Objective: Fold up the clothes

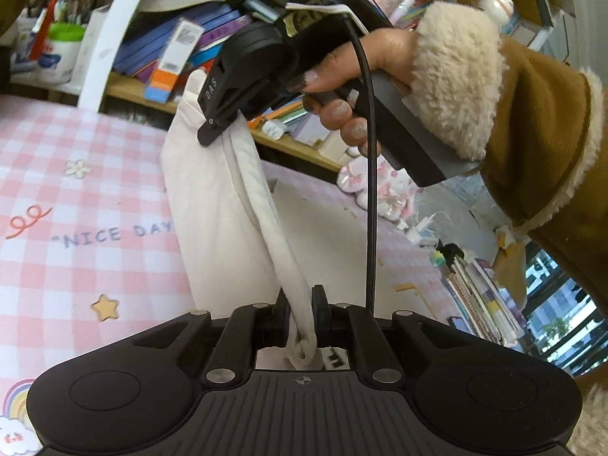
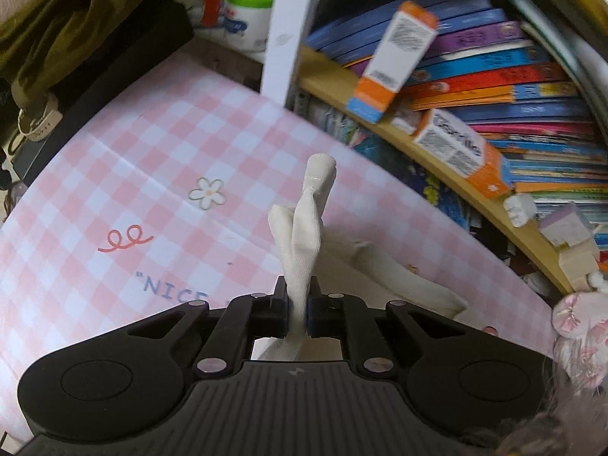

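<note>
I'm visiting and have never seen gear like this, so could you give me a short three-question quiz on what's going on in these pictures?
1. True or false: the left gripper is shut on the white garment.
2. Which surface lies under the work? A) bare wood B) pink checked tablecloth C) green carpet
3. Fill in: the right gripper is shut on the same white ____.

Key:
1. True; cloth is pinched between its fingers, and the left wrist view also shows the right gripper clamping the garment's upper end.
2. B; it bears flower, star and "NICE DAY" prints.
3. Garment; a twisted strip of it sticks up beyond the fingers.
</note>
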A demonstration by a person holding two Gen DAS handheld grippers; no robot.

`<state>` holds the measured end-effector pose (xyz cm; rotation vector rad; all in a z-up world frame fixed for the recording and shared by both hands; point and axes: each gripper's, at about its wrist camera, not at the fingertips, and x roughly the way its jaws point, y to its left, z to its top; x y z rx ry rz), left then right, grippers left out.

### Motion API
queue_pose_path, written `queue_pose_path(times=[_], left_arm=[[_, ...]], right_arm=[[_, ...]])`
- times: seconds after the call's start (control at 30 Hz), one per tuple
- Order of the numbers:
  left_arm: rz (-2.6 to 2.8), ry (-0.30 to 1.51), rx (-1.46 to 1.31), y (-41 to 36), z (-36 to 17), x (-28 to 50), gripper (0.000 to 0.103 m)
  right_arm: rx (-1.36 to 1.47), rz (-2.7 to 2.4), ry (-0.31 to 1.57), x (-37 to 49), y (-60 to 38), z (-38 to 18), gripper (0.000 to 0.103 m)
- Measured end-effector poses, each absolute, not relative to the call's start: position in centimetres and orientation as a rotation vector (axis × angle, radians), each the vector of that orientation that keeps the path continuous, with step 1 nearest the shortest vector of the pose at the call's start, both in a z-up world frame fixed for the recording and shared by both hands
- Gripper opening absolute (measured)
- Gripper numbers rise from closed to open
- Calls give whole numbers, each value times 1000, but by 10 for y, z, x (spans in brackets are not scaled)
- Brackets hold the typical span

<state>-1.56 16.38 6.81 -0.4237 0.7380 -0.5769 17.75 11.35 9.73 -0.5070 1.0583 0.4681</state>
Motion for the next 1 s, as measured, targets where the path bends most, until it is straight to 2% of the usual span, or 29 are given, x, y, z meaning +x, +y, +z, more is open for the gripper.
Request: queue_pose_path(times=[0.4,1.0], left_arm=[[-494,695,-366,75,93,-25,9],[-351,697,-282,-42,120,-14,9]], right_arm=[[-404,575,957,181,6,126,7],[-263,775,804,186,-134,136,7]])
